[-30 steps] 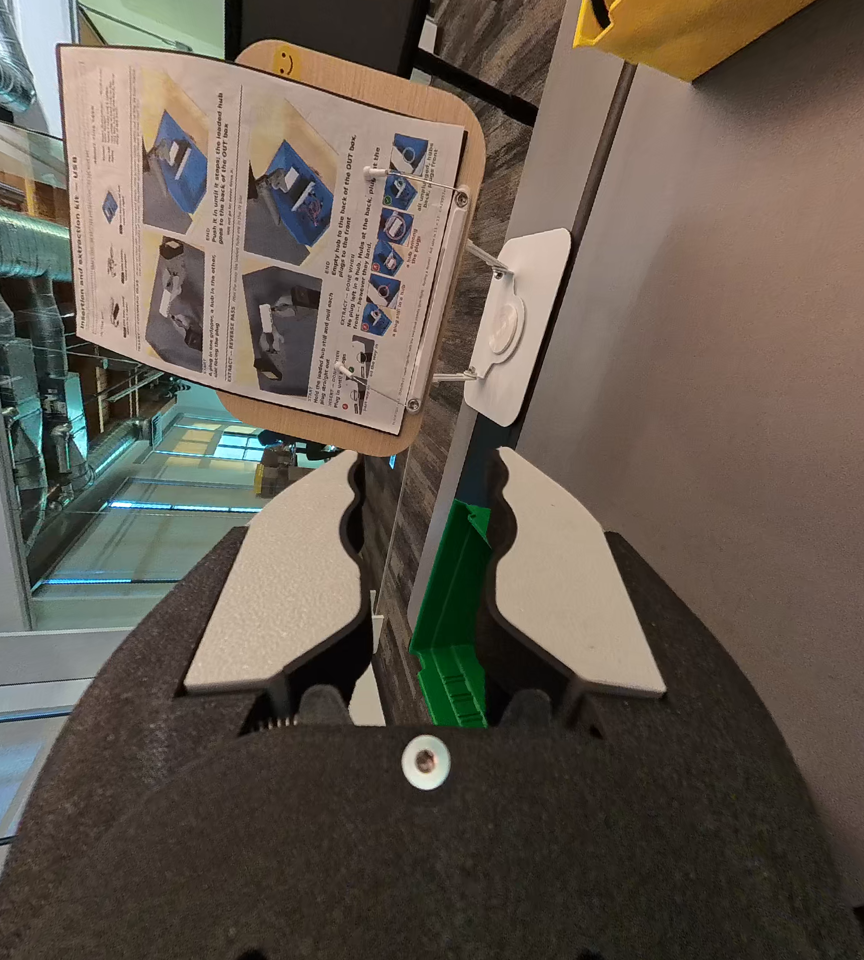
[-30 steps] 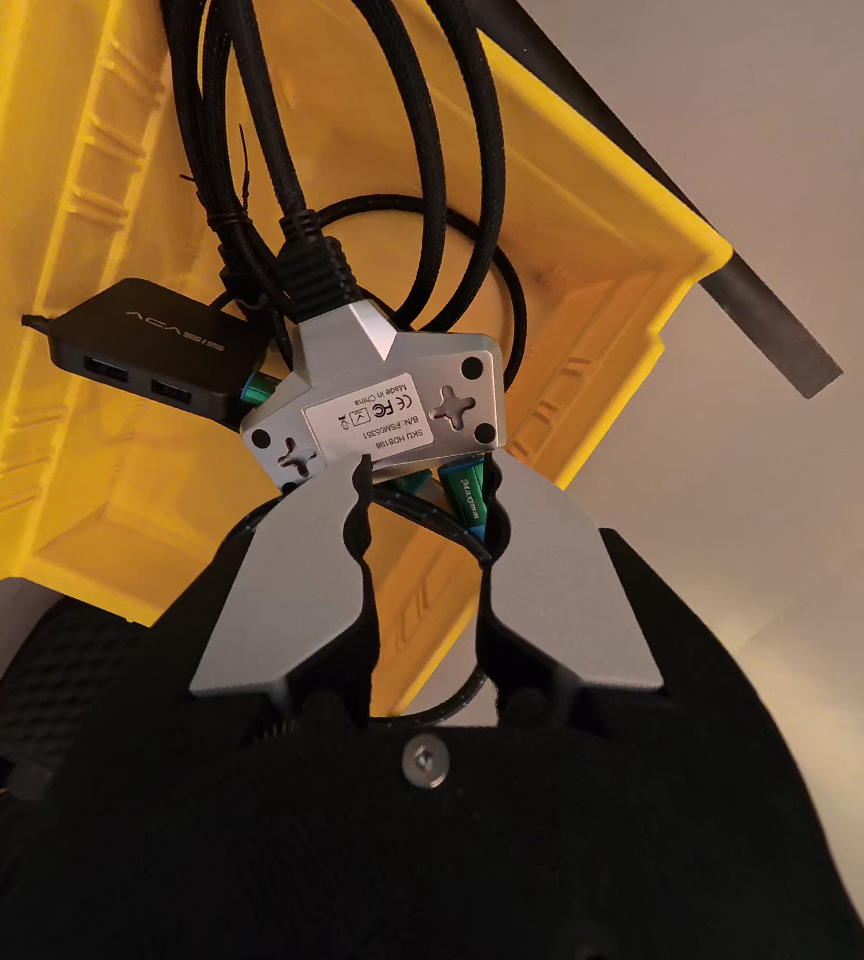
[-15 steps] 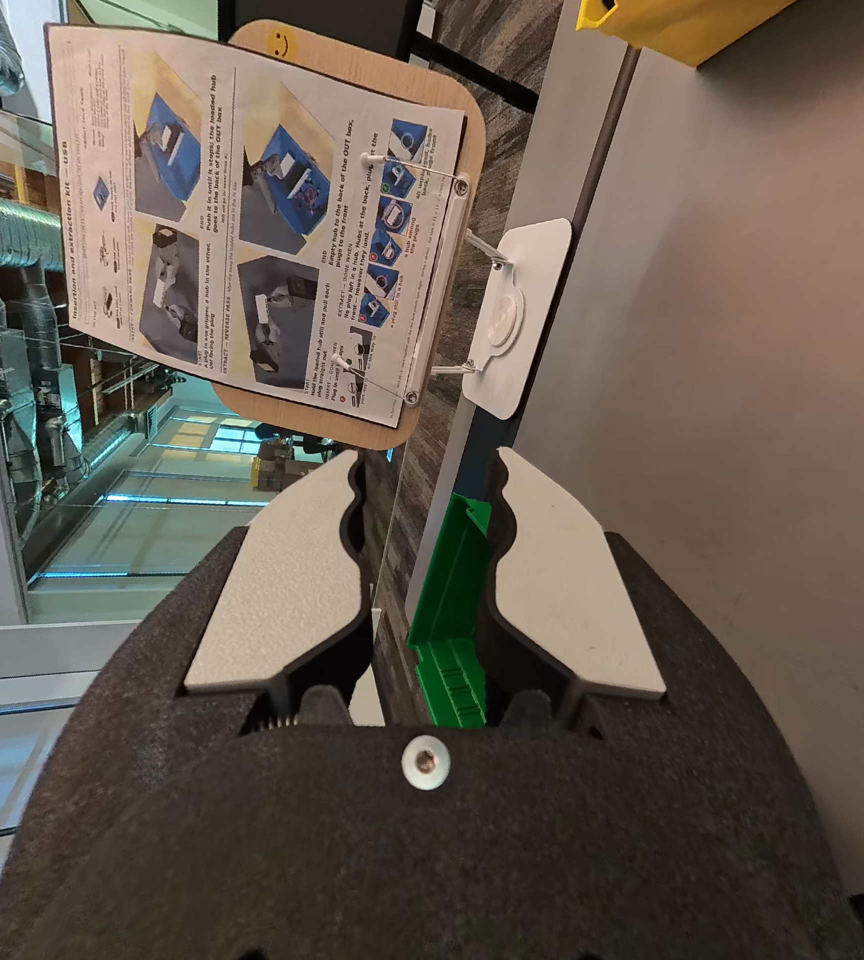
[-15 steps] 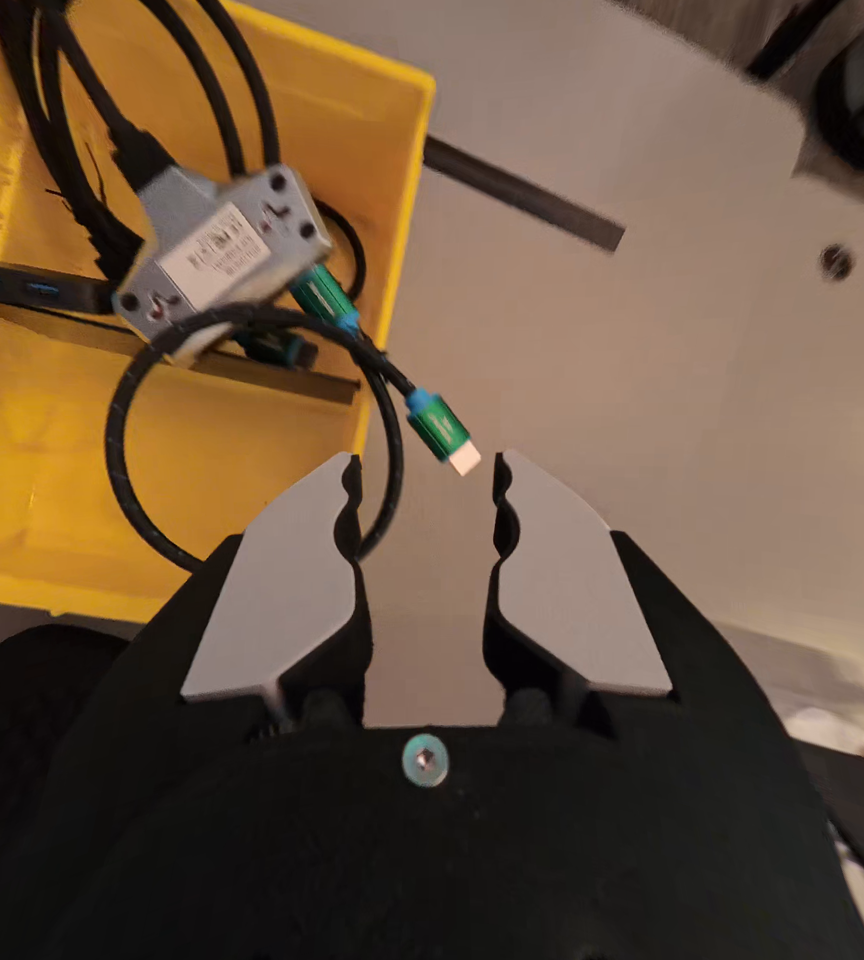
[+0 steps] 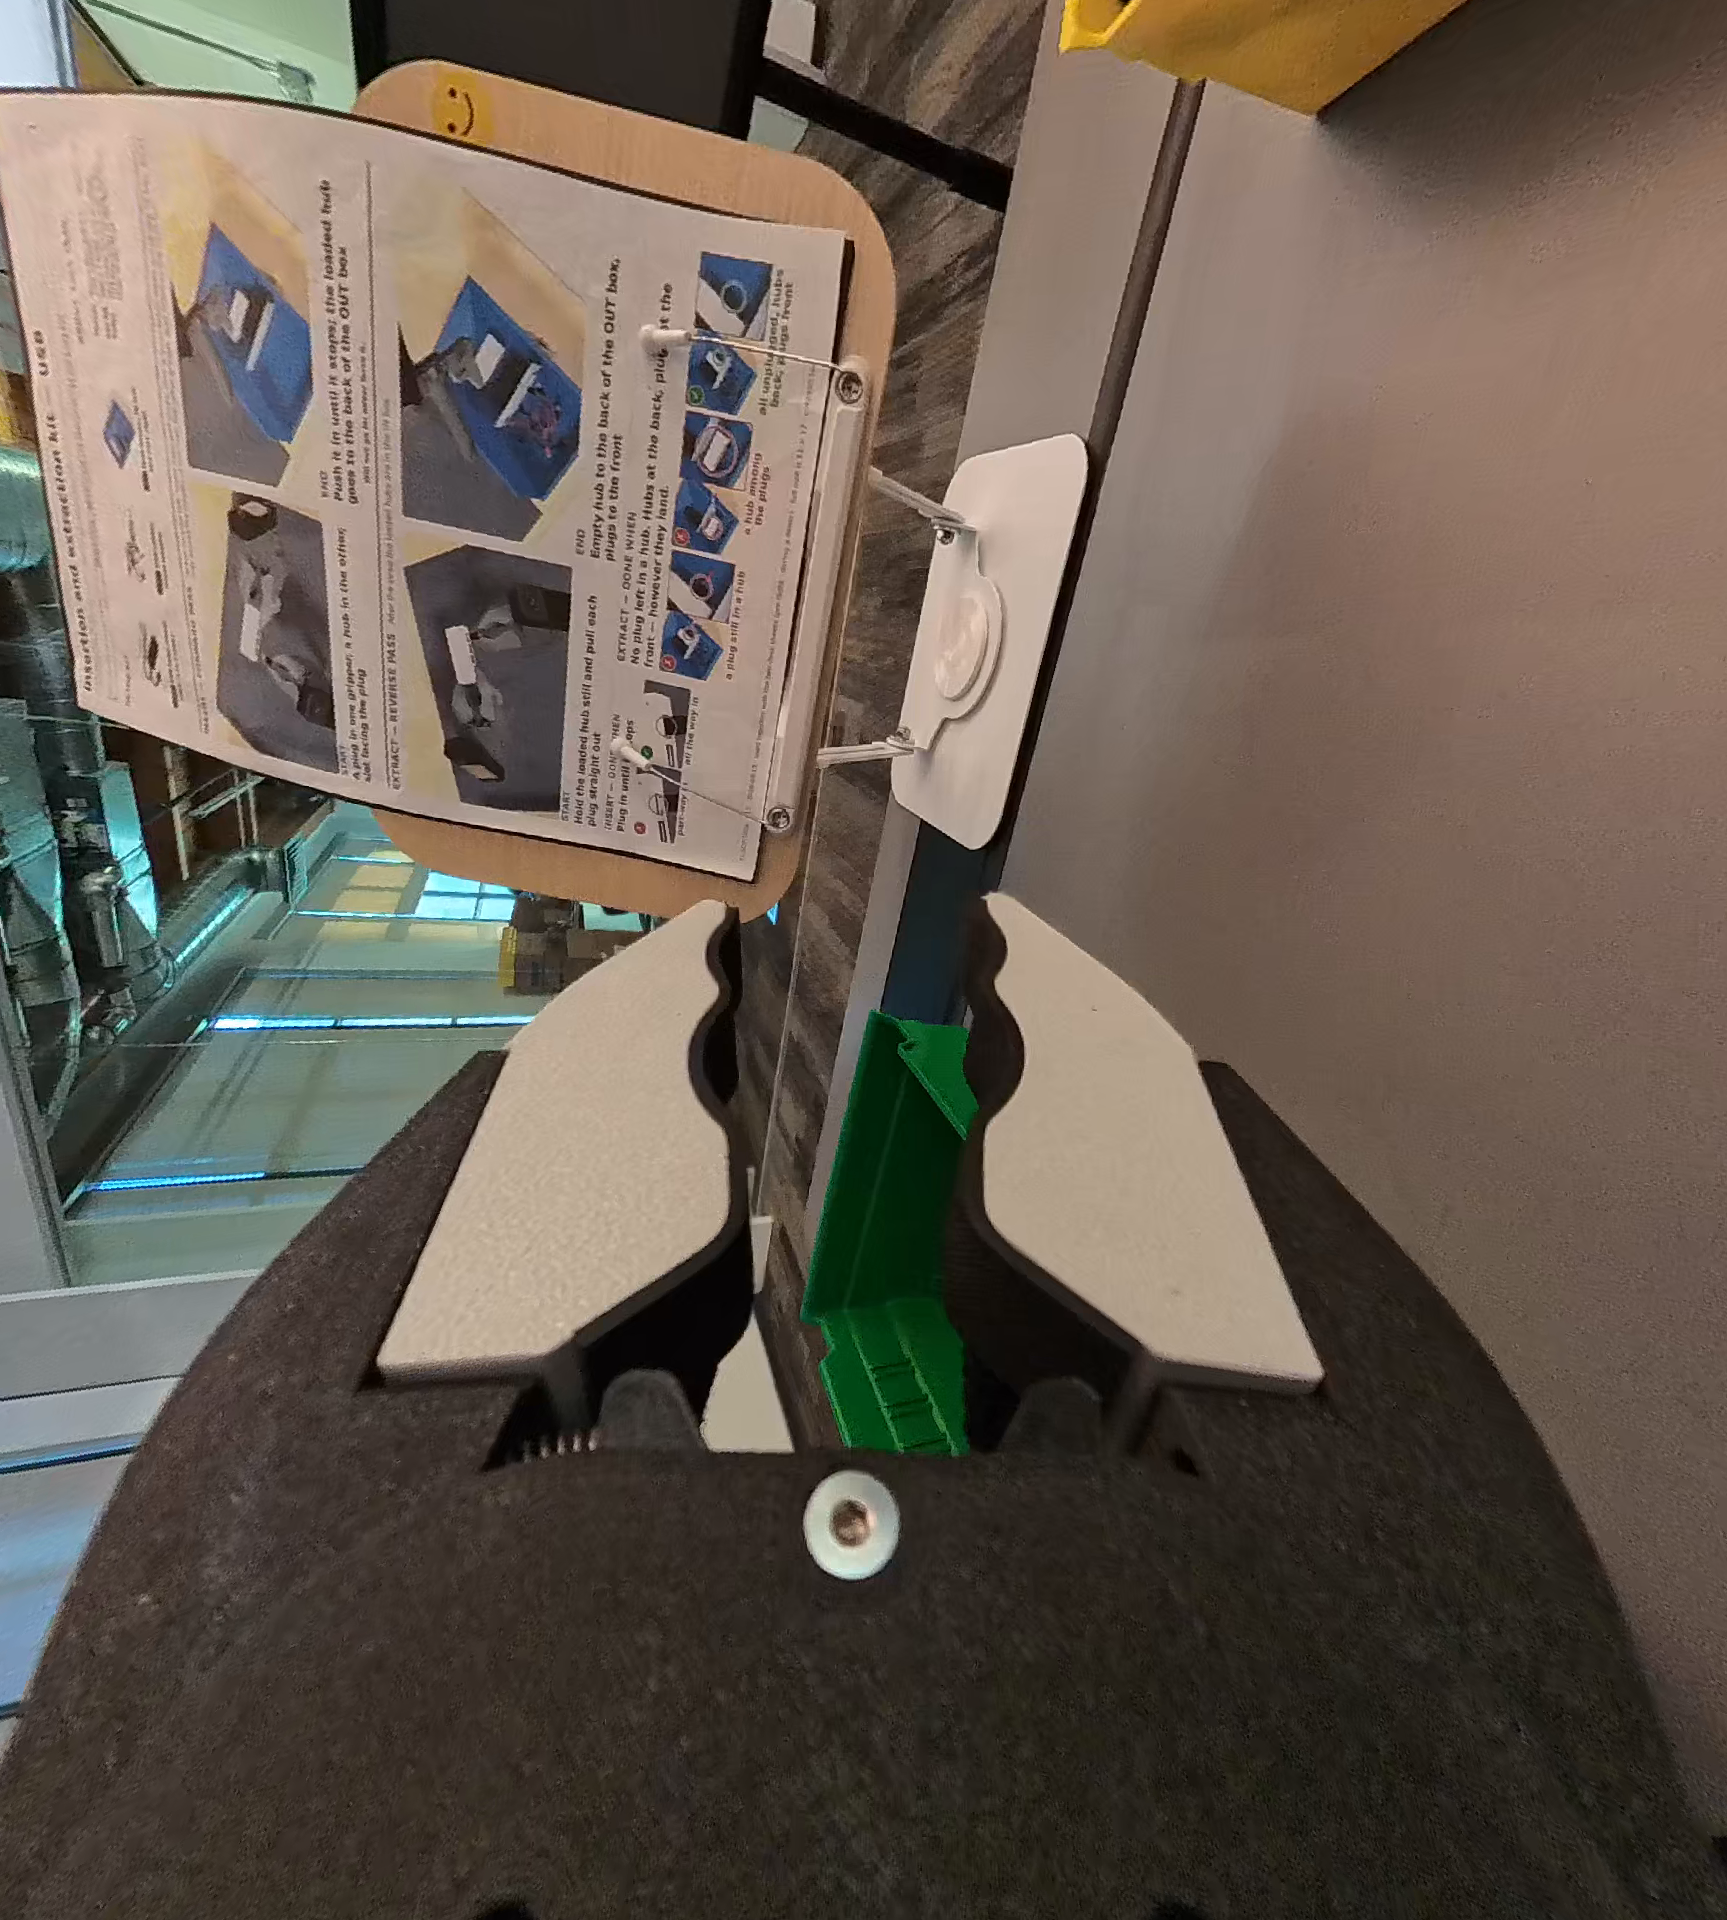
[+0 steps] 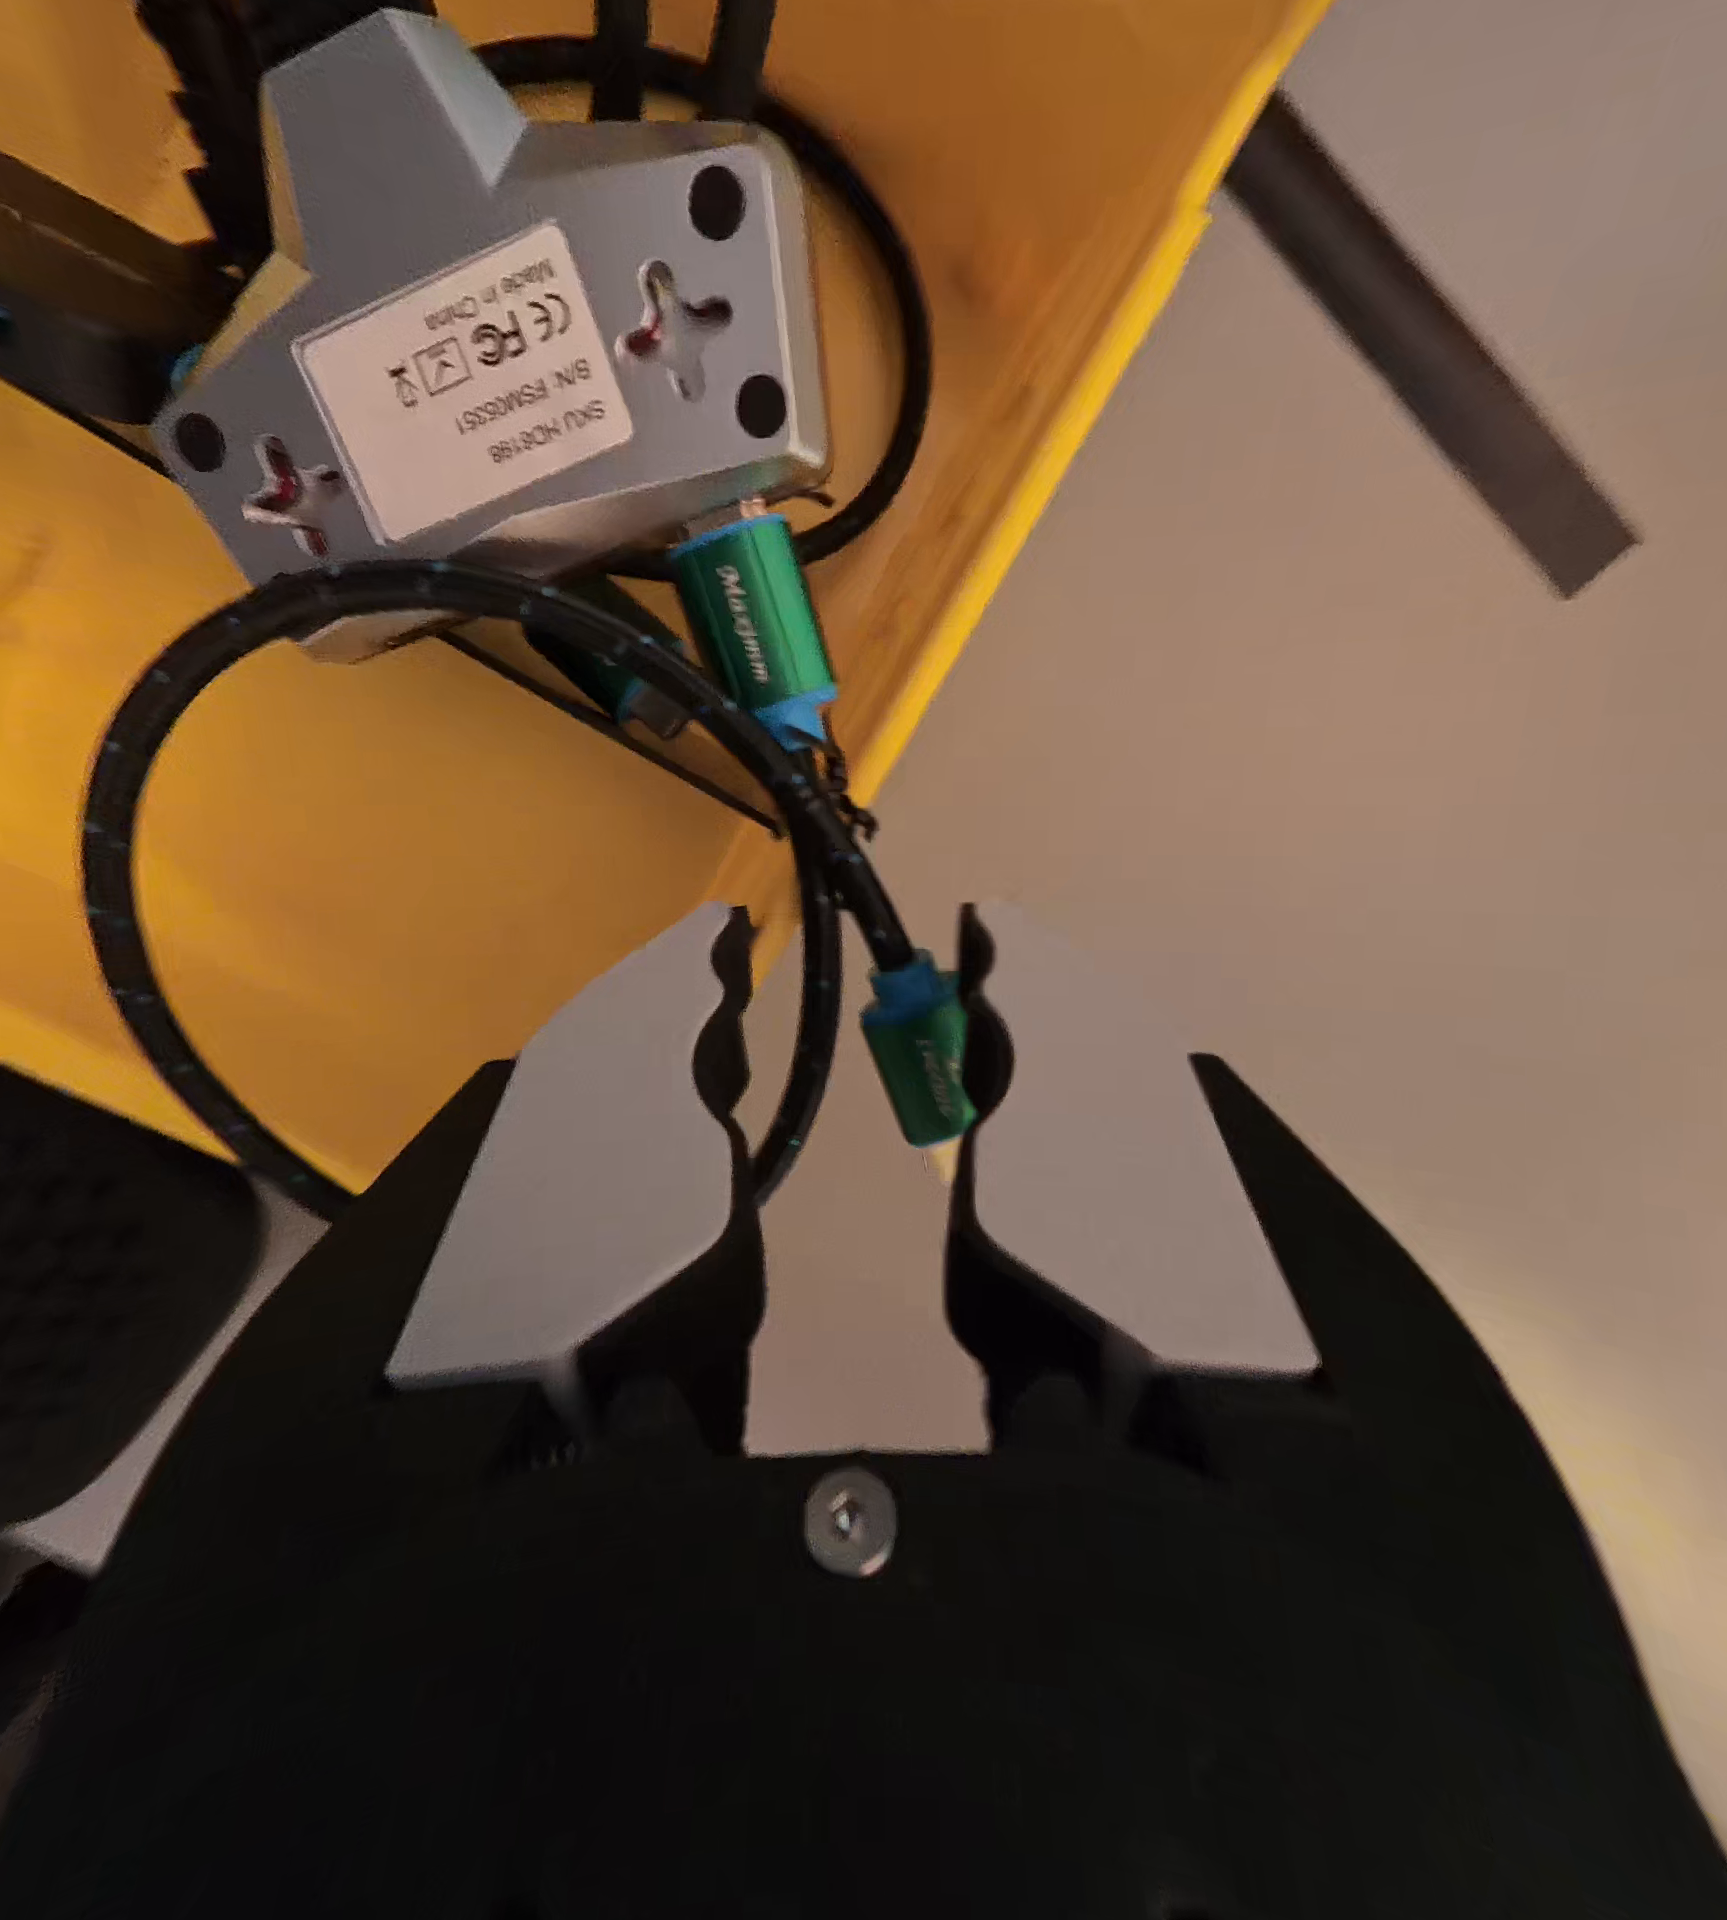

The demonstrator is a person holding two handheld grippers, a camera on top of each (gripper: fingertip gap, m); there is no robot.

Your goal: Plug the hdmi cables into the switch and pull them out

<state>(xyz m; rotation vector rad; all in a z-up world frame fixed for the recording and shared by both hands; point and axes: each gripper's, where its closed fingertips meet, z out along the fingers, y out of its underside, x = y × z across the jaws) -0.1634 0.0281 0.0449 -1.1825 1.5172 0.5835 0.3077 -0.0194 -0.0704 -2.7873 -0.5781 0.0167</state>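
Right gripper [image 6: 848, 1023] spread wide, nothing clamped; loose green HDMI plug [image 6: 919, 1060] hanging between the jaws, just beside the right one, long axis running along the fingers, metal tip aimed back at the camera. Grey switch [image 6: 495, 343] ahead and up-left in the yellow bin [image 6: 994, 436], second green plug [image 6: 755, 623] seated there. Left gripper [image 5: 854, 1023] likewise agape, empty, pointed elsewhere across the tabletop [image 5: 1513, 935]; right clearly nearer.
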